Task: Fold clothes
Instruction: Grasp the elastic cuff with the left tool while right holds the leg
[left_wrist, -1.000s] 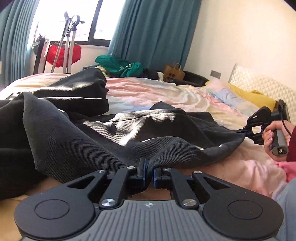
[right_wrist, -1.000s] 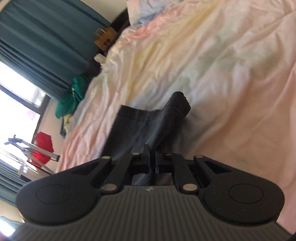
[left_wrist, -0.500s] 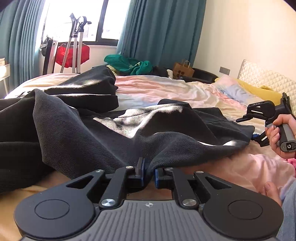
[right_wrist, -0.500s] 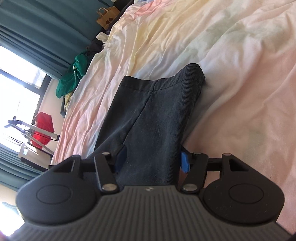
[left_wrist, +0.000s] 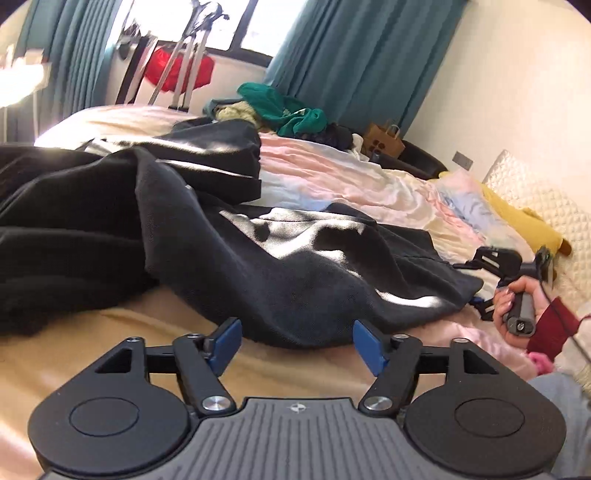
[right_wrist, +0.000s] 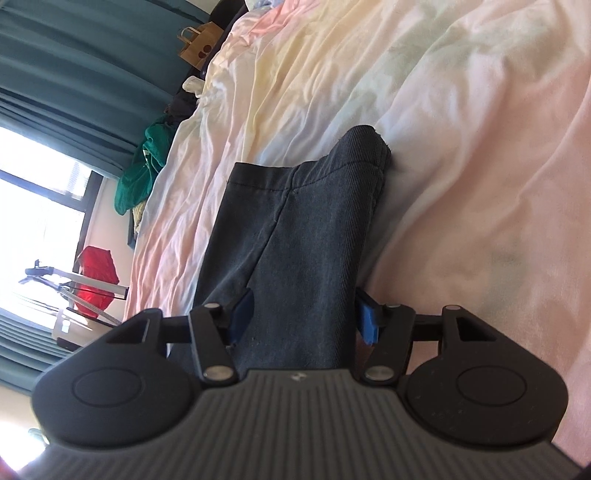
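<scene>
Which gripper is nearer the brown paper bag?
Right, by a hedged guess. The right gripper sits up the bed toward the brown paper bag; the left gripper sits back at the bed's edge.

Bedroom, bed (left_wrist: 332, 177) with pastel pink-yellow sheet, teal curtains (left_wrist: 362, 55) flanking bright window (left_wrist: 255, 22), cream wall (left_wrist: 517, 85), quilted headboard (left_wrist: 535, 195), brown paper bag (left_wrist: 384, 142), sunlight patches across the bedding

left gripper (left_wrist: 295, 341) level, jaws spread wide, nothing between the blue pads (left_wrist: 226, 339). right gripper (right_wrist: 304, 319) rolled sideways, jaws also spread wide, not clamping. seen from the left wrist, the right hand (left_wrist: 517, 306) wraps the right gripper's handle, off to the left gripper's right.
</scene>
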